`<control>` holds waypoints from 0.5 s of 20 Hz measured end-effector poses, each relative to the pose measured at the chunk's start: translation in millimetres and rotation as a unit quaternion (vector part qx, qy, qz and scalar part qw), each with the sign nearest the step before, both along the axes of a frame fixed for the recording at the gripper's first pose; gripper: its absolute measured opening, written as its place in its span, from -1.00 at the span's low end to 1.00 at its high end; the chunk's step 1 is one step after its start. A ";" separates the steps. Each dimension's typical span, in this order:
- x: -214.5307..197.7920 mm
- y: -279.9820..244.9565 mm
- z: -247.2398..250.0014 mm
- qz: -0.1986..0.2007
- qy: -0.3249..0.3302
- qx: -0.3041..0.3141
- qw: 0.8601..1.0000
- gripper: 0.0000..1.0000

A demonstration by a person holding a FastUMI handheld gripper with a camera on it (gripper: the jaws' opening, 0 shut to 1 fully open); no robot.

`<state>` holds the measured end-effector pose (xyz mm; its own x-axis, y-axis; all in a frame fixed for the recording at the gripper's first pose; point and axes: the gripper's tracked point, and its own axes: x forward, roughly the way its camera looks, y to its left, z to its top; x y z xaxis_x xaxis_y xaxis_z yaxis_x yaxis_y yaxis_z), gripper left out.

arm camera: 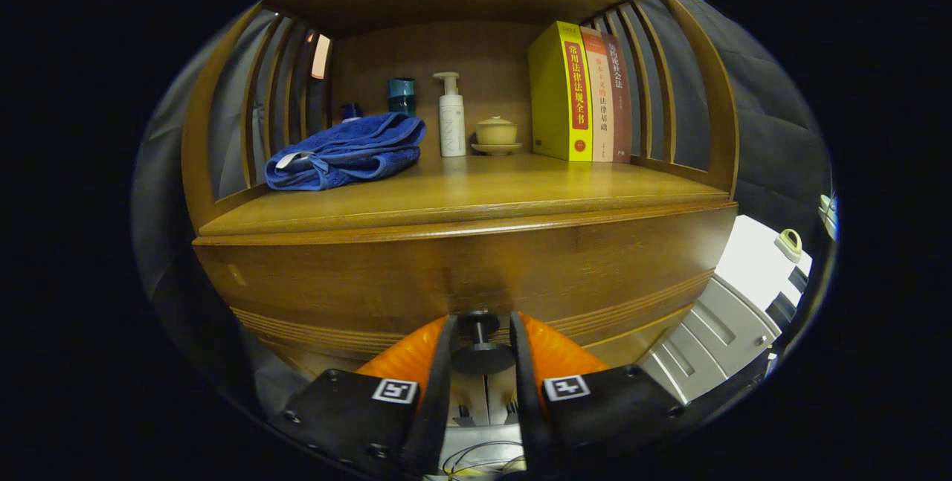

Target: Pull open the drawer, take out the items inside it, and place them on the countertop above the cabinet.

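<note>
The wooden cabinet's drawer front [461, 280] faces me, close up, and none of the drawer's inside shows. Its dark round knob [481, 351] sits between my two fingers [440, 351], which press against its disc from both sides. My gripper [480, 347] is shut on that knob. Above the drawer lies the wooden countertop [483, 191], an open shelf bay with slatted sides.
On the countertop are a folded blue towel [346, 152] at the left, and a teal cup [401, 96], a white pump bottle [451, 118] and a small lidded bowl [496, 133] at the back. Upright books [580, 98] stand at the right. A white unit [714, 332] stands beside the cabinet's right.
</note>
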<state>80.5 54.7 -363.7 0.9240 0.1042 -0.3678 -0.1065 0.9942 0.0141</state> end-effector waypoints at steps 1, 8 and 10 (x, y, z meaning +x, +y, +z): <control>0.3 -0.1 0.8 -0.001 -0.003 0.002 1.000 -0.08; -8.6 -2.7 1.1 -0.008 0.001 -0.005 1.000 -0.27; -17.3 -4.9 3.3 -0.008 0.001 -0.002 1.000 -0.26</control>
